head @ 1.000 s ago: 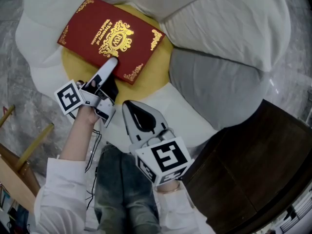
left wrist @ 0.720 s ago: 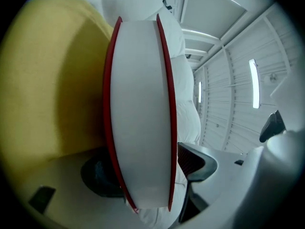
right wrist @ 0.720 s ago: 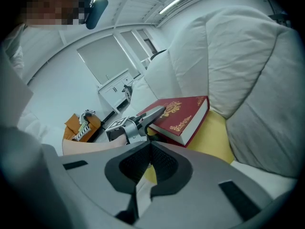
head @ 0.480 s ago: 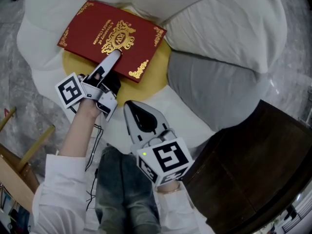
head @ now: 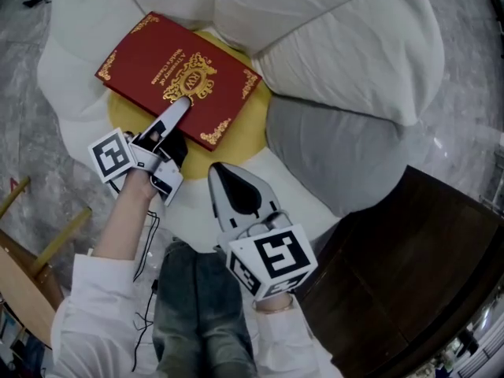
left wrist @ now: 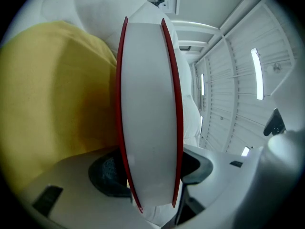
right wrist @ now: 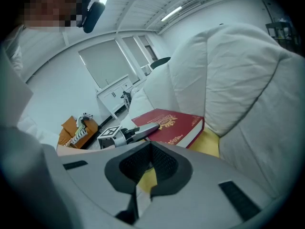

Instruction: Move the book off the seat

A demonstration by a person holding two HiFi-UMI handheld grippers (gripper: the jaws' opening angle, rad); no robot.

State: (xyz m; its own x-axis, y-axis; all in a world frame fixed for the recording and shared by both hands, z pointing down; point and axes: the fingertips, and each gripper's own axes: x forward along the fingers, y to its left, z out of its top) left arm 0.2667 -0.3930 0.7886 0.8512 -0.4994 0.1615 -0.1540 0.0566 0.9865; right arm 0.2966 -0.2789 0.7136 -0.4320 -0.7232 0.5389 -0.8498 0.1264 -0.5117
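The left gripper is closing on the near edge of the red hardcover book with gold ornament, which is lying on the round yellow cushion of the white upholstered seat. One jaw is lying across the top cover, the other is sitting beneath, and the pads are meeting both covers.

Before lifting, seat the page block deep between the pads and raise the near edge evenly. A book gripped at one edge is likely to sag or swing open.

The right gripper, jaws together and empty, is waiting nearer the person.

Compared with a second ago, the left jaws have been narrowing. The upper fingertip is now reaching the gold emblem, and the book is still lying on the cushion.
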